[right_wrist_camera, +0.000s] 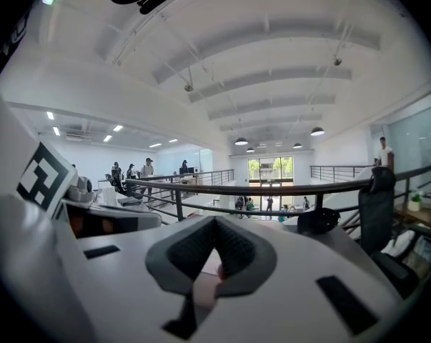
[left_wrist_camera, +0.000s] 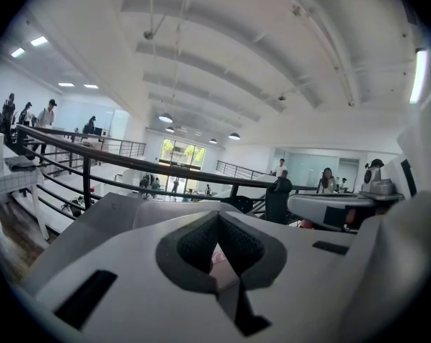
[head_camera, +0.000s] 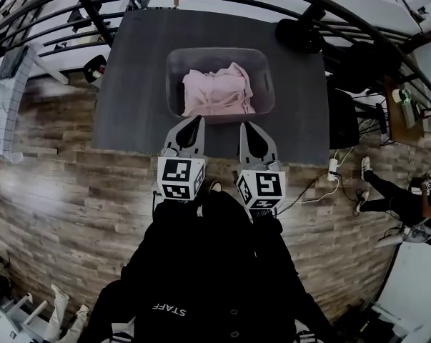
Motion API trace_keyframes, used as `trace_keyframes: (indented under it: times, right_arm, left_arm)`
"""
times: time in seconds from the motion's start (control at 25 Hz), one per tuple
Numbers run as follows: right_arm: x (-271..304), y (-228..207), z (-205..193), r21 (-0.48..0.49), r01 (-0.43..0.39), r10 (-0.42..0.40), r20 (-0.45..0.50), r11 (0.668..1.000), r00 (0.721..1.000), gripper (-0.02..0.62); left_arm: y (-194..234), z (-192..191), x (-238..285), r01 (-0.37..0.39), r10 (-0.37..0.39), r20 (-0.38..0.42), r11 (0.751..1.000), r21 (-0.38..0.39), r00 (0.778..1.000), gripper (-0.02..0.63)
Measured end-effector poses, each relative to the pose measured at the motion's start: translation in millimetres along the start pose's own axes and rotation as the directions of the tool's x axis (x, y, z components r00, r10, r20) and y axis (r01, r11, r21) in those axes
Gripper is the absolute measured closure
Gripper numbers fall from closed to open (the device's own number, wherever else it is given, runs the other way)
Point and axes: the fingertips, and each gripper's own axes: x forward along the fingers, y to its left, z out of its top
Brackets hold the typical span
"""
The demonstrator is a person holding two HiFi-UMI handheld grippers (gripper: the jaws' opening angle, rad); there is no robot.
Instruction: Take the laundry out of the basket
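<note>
Ahead, pink laundry (head_camera: 219, 91) in basket (head_camera: 174, 84), ctr table (head_camera: 129, 84).

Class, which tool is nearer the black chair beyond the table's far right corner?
Right. The right tool is over the near edge of the table, below-left of the black chair; the left tool is beside it, farther left.
</note>
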Motion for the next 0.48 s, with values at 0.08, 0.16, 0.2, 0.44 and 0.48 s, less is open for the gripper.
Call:
trace_keyframes:
  times: [0.08,0.16,0.2,0.44,0.48]
  right_arm:
    - [7,-9,-5,0.009,-0.007,0.007,-0.01,1.0,1.0,0.581]
    - [13,-19,-12,0.026,-0.01,0.011,-0.024,1.0,1.0,0.581]
    - [17,-25,-15,0.033,-0.013,0.014,-0.03,0.999,0.999,0.581]
    - [45,-48,-26,0.057,-0.056,0.061,-0.088,0.997,0.994,0.58]
    - [50,-53,-27,0.061,-0.06,0.066,-0.098,0.996,0.993,0.58]
  left_arm:
    - [1,-2,11,-0.013,0.013,-0.012,1.0,-0.001,1.0,0.607]
    - [1,-6,20,-0.027,0.027,-0.025,1.0,0.0,0.999,0.607]
    - [1,-8,26,-0.035,0.035,-0.033,0.999,-0.001,0.999,0.607]
    - [6,-10,57,-0.058,0.061,-0.112,0.998,0.031,0.992,0.607]
    - [9,-8,64,-0.061,0.065,-0.124,0.997,0.036,0.99,0.607]
